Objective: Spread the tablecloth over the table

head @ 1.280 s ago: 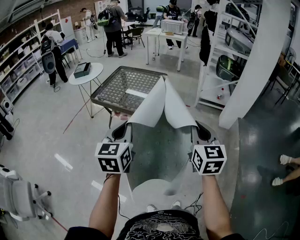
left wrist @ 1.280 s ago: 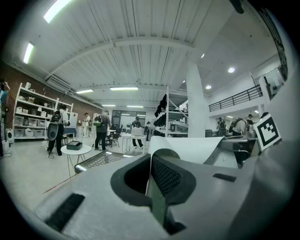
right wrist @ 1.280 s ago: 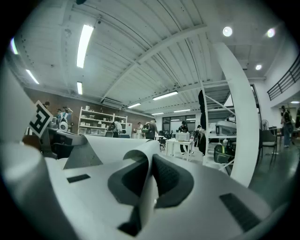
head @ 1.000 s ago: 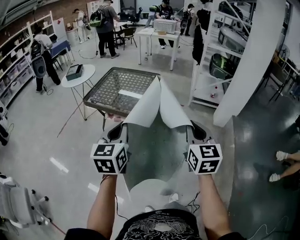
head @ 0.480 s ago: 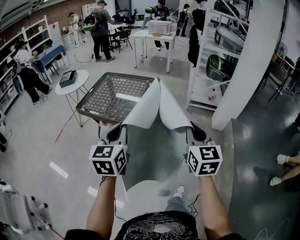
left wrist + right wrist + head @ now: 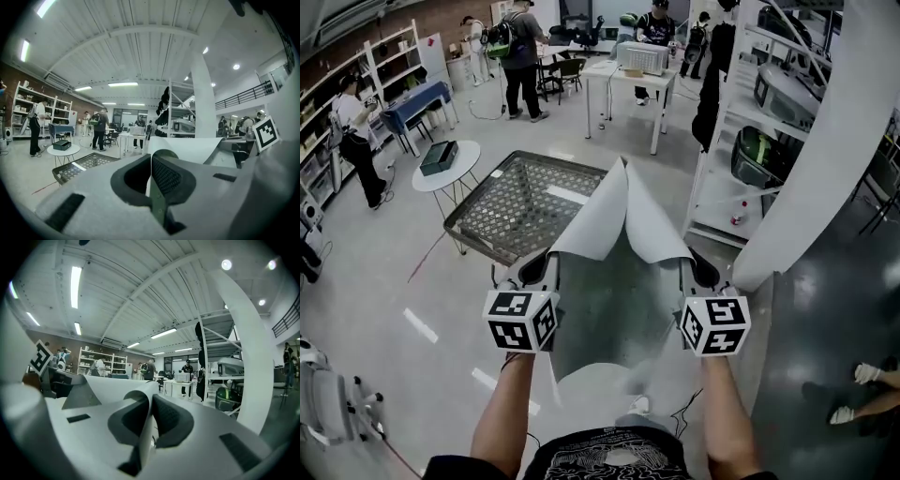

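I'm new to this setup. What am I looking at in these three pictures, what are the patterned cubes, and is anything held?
No robot here: a person holds a two-jaw gripper in each hand, and the patterned cubes are parts of those grippers. The wide picture comes from a camera on the person's head, looking down at both forearms; the other two come from cameras riding on each gripper, looking along its jaws. The left gripper and right gripper each have their jaws shut on an edge of a pale tablecloth, which hangs between them and peaks up ahead. In front stands a mesh-topped table; the cloth is not on it yet. Beside it, a small round table carries a dark box.
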